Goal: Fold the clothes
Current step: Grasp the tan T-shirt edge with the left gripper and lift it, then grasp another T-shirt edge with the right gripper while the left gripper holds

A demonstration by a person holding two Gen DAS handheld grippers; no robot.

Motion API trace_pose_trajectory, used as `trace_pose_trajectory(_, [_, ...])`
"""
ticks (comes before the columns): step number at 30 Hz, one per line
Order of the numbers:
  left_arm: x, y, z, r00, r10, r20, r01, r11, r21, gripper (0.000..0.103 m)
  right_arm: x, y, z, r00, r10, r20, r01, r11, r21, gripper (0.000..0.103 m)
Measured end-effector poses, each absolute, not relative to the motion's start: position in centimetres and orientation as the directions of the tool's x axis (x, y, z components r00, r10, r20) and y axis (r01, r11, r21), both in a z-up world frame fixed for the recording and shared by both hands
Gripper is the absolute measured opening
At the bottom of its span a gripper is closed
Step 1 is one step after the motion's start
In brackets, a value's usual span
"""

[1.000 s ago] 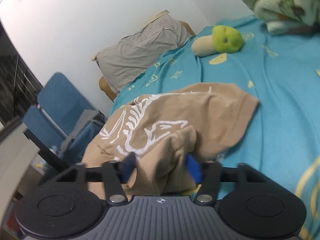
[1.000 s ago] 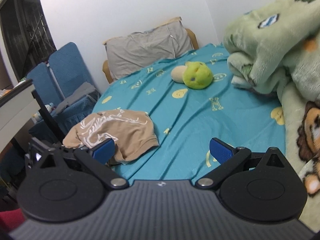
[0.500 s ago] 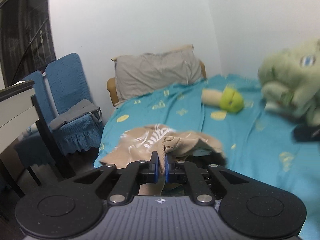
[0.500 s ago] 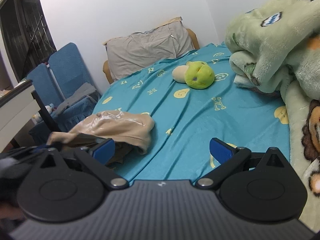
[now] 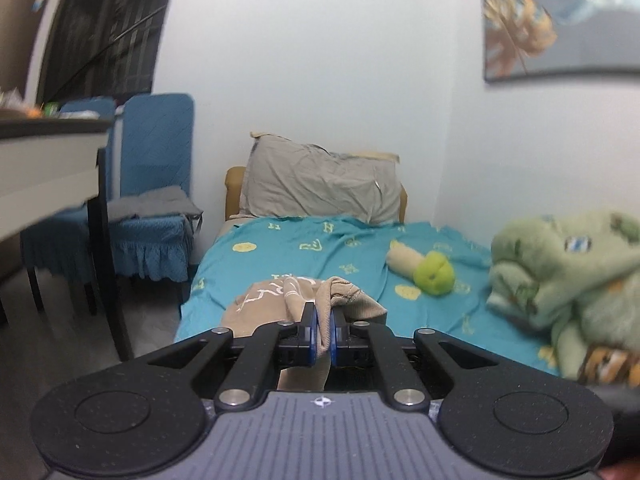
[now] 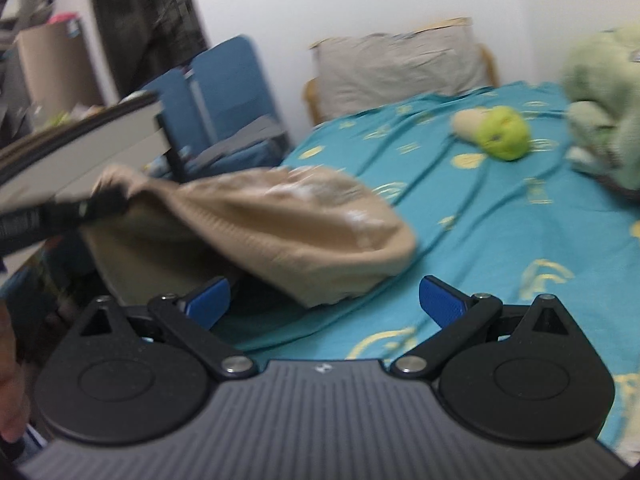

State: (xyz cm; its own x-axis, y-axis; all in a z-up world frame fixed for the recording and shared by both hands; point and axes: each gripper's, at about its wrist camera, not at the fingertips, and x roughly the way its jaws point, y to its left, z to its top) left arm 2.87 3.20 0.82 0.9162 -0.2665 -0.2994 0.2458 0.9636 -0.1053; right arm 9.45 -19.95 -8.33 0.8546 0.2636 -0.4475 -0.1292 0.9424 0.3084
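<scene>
The left tool [image 5: 323, 330] was clamped on a bunched edge of the tan shirt [image 5: 280, 300], its 2 blue pads [image 5: 310, 334] nearly together with a fold of cloth squeezed between them; in the right wrist view the same tool [image 6: 106, 202] appeared as a dark shape at the left, lifting 1 end of the shirt [image 6: 280, 228] off the bed [image 6: 500, 220]. The shirt hung stretched from that raised end down to a rounded heap resting on the teal sheet near the bed's near left edge; its long axis ran from the lifted corner at the left, down and rightward across the bed; the white print faced up, blurred. The right tool [image 6: 324, 306] stood wide, its blue pads [image 6: 438, 304] well apart and gripping nothing, with the shirt's lower hem just beyond them. Farther up the bed lay a green plush toy [image 5: 434, 278], a grey pillow [image 5: 320, 184] at the head, and a green blanket [image 5: 560, 276] heaped at the right; blue chairs [image 5: 156, 184] stood beside the bed.
</scene>
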Motion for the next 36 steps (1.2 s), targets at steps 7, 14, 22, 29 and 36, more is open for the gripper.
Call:
trace_pose_trajectory(7, [2.9, 5.8, 0.9, 0.926, -0.262, -0.271, 0.214, 0.957, -0.193, 0.006, 15.5, -17.3, -11.3, 0.817, 0.284, -0.503, -0.05, 0.902, 0.428, 0.103])
trace_pose_trajectory(14, [3.7, 7.0, 1.1, 0.928, -0.256, -0.272, 0.182, 0.945, -0.271, 0.006, 14.9, -20.9, -12.4, 0.886, 0.099, -0.452, 0.17, 0.839, 0.516, 0.103])
trace_pose_trajectory(22, [3.8, 6.4, 1.0, 0.916, -0.277, -0.29, 0.198, 0.941, -0.274, 0.006, 13.6, -24.1, -12.6, 0.904, 0.039, -0.426, 0.267, 0.726, 0.634, 0.103])
trace_pose_trajectory(29, [3.9, 6.5, 1.1, 0.92, -0.254, -0.298, 0.173, 0.947, -0.271, 0.007, 11.8, -18.4, -11.4, 0.91, 0.255, -0.328, -0.054, 0.855, 0.516, 0.103])
trace_pose_trajectory(36, [3.9, 6.5, 1.0, 0.928, -0.233, -0.292, 0.159, 0.954, -0.255, 0.007, 14.1, -16.0, -11.8, 0.884, 0.206, -0.42, -0.029, 0.92, 0.39, 0.103])
